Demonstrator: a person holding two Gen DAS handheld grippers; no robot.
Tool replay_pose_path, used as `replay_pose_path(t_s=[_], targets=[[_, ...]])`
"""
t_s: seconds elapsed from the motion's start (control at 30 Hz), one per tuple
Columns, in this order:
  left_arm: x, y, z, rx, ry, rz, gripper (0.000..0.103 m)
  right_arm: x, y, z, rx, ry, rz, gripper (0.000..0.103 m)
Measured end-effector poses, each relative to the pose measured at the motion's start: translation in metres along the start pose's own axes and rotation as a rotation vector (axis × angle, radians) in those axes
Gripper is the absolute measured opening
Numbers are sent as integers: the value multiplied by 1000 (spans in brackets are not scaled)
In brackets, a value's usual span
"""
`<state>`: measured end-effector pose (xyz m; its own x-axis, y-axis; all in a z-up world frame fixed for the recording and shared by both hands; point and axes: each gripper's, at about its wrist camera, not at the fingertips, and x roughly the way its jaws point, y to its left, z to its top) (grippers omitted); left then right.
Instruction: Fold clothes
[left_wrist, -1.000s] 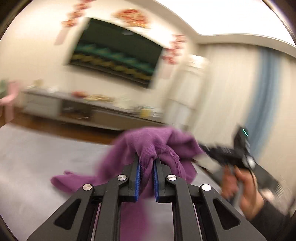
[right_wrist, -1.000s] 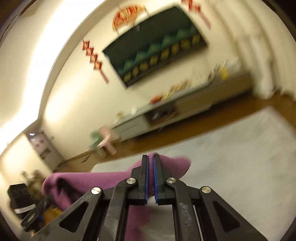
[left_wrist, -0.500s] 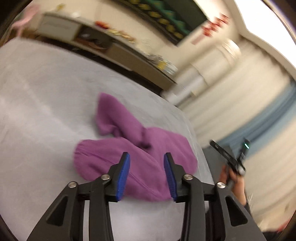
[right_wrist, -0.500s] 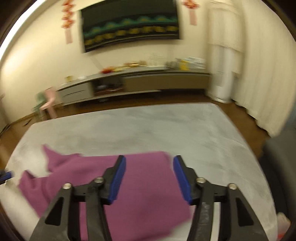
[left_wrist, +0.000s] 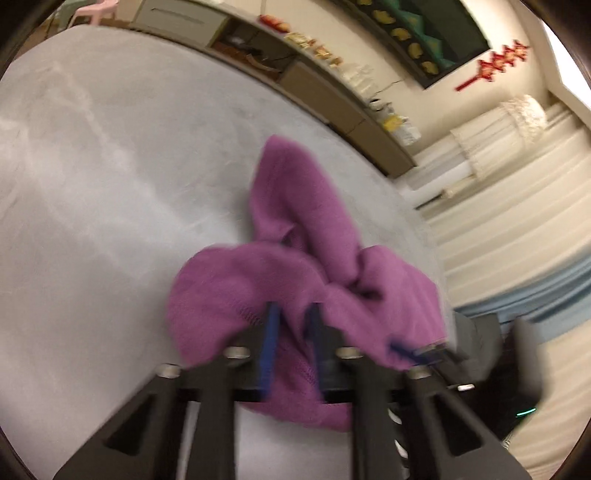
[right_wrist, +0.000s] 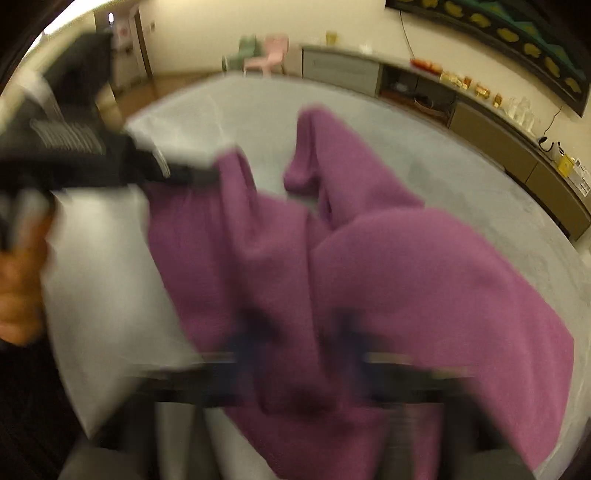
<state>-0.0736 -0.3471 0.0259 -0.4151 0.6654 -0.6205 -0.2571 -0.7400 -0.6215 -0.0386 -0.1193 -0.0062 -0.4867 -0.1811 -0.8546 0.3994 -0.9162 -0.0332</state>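
A purple knitted garment lies crumpled on the grey bed cover, one sleeve stretching away from me. My left gripper is down on its near edge, blue pads nearly together with a fold of the knit between them. In the right wrist view the garment fills the middle. My right gripper is heavily blurred over the cloth, its fingers wide apart. The left gripper shows there at the cloth's left edge, and the right gripper's blue tip touches the cloth's right edge.
A long low cabinet with small items runs along the far wall under a dark wall panel. Pale curtains hang to the right. Small pink and green chairs stand beyond the bed. A hand holds the left gripper.
Both grippers let the garment go onto the bed half a second ago. Since then the left one has closed on the near edge; the right has dropped low over the cloth, still wide.
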Motion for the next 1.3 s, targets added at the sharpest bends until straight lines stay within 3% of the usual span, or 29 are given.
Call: replay_pose_path(t_s=[0.07, 0.13, 0.2, 0.27, 0.33, 0.37, 0.47, 0.57, 0.63, 0.73, 0.9, 0.97, 1.0, 1.03, 1.2, 1.3], targets=[[-9, -10, 7, 41, -70, -20, 5, -32, -10, 19, 56, -100, -14, 11], [-63, -27, 20, 114, -280, -104, 6, -81, -25, 37, 142, -248, 2, 11], [-103, -29, 25, 133, -418, -194, 8, -136, -43, 47, 232, -409, 44, 11], [-126, -18, 27, 96, -473, -255, 12, -178, -63, 53, 323, -523, 50, 11], [-121, -3, 28, 37, -415, -284, 20, -192, -85, 49, 406, -538, -13, 12], [-113, 1, 27, 13, -369, -281, 22, -184, -102, 39, 473, -492, -77, 12], [-69, 4, 18, -21, -188, -231, 28, -139, -142, -5, 624, -294, -219, 16], [-31, -7, 5, 3, -45, -174, 31, -94, -165, -57, 691, -72, -360, 30], [-14, -22, -6, 36, -4, -171, 35, -94, -159, -72, 697, -91, -352, 47], [0, -38, -17, 98, 33, -172, 46, -108, -136, -69, 623, -162, -320, 58], [41, -73, -28, 173, 99, -167, 55, -117, -136, -76, 602, -200, -146, 66], [52, -84, -38, 189, 134, -177, 55, -94, -158, -88, 616, -154, -107, 60], [56, -92, -43, 206, 147, -183, 55, -88, -159, -92, 617, -150, -109, 25], [55, -100, -45, 226, 156, -185, 55, -82, -159, -95, 617, -150, -114, 9], [49, -140, -32, 295, 114, -194, 56, -89, -113, -80, 455, -276, 41, 9], [46, -160, -10, 277, 63, -224, 61, -90, -52, -78, 297, -323, 178, 9]])
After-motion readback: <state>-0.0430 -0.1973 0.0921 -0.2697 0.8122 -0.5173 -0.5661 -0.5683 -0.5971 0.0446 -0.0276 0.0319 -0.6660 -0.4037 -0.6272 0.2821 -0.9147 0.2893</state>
